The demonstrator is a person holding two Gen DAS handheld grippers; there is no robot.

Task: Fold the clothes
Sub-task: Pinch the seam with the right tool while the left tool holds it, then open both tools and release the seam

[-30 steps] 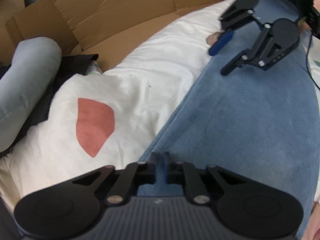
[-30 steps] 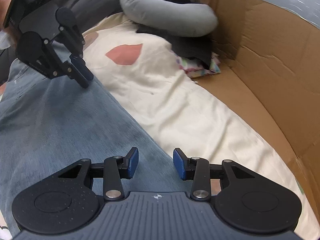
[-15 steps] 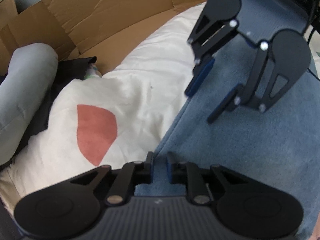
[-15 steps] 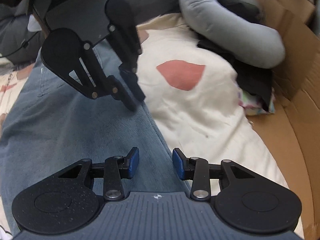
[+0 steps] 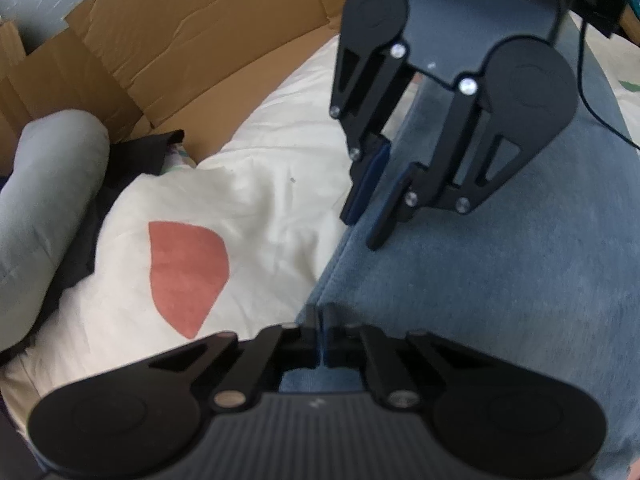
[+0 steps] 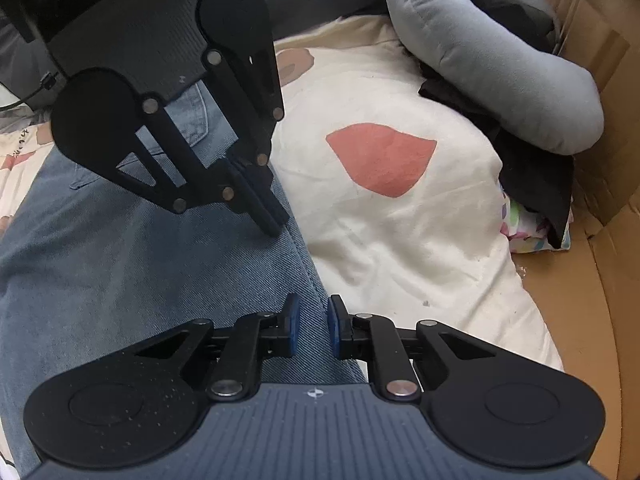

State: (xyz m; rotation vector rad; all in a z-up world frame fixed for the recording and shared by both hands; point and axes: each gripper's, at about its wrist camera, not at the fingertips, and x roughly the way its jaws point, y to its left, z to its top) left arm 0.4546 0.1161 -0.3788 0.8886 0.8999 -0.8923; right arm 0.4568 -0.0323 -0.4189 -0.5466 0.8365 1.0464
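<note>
Soft even daylight, faint shadows, strong fisheye bending at edges, slight blur

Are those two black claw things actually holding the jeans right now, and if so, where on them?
The left gripper is shut on the jeans at their side edge. The right gripper has just been closing over that same edge, a gap showing; no hold yet.

A cream bedsheet (image 6: 400,248) with a red patch (image 6: 380,156) covers the bed. Creased cardboard (image 5: 192,56) walls it in from ten to twelve o'clock in the left view. A grey pillow (image 6: 492,64) lies at one o'clock in the right view, over dark cloth (image 6: 536,184).
</note>
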